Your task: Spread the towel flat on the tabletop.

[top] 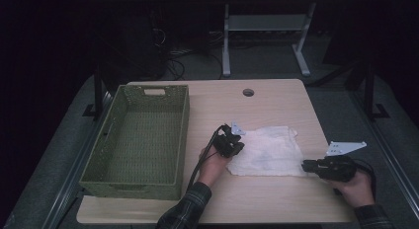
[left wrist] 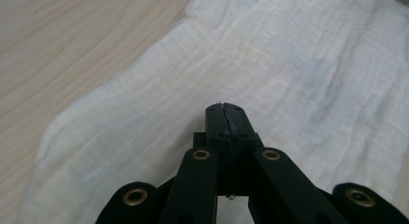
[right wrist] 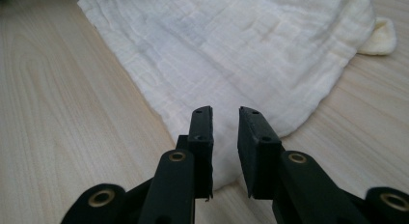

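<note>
From the high view, the white cloth (top: 269, 151) lies flat on the counter (top: 276, 98) between the left tool (top: 232, 142) and right tool (top: 316, 166), the green basket (top: 141, 140) off to its left. In the left gripper view the jaws are pressed together over the cloth with no fold visibly caught, so it should part them before pinching. In the right gripper view the jaws stand apart at the cloth's near edge (right wrist: 226, 171); slide low under that hem, then close.

High view looks down on the table (top: 276, 98) from afar; both tool views (close, low) share the cloth (top: 269, 151).
</note>
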Action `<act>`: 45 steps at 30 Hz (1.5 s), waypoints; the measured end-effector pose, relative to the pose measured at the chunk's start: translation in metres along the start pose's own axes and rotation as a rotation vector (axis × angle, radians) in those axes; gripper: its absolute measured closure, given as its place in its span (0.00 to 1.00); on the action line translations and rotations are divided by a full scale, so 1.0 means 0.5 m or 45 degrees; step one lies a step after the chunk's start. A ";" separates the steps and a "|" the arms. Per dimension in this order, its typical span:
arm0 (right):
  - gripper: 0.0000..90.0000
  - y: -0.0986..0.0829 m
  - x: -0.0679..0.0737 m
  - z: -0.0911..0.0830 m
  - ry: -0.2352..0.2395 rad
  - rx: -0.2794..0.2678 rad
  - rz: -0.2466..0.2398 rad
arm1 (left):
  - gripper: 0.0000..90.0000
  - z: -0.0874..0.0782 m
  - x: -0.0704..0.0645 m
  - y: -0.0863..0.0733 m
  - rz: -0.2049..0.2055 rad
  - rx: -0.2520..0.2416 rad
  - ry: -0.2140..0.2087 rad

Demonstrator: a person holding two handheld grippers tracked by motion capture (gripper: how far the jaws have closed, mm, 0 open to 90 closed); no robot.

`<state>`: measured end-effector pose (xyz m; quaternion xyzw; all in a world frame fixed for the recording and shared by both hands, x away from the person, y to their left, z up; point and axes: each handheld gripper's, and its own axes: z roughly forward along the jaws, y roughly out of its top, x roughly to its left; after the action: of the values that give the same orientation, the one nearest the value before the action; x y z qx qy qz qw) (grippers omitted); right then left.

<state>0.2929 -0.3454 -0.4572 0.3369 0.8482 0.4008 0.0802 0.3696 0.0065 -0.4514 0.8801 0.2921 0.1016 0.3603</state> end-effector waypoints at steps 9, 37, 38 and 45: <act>0.81 -0.002 0.002 -0.001 0.008 0.003 0.001 | 0.82 -0.077 -0.038 -0.036 0.030 0.015 0.029; 0.81 -0.001 0.001 0.000 0.001 0.005 -0.009 | 1.00 -0.052 -0.027 0.010 0.016 0.020 0.016; 0.81 -0.001 0.001 0.000 0.001 0.003 -0.009 | 1.00 -0.043 -0.023 0.015 0.031 0.020 0.019; 0.81 -0.002 0.000 -0.001 -0.004 0.002 0.002 | 1.00 0.014 0.002 0.036 0.029 0.029 0.024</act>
<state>0.2922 -0.3464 -0.4576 0.3383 0.8481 0.3997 0.0810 0.3812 -0.0074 -0.4439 0.8863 0.2867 0.1108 0.3463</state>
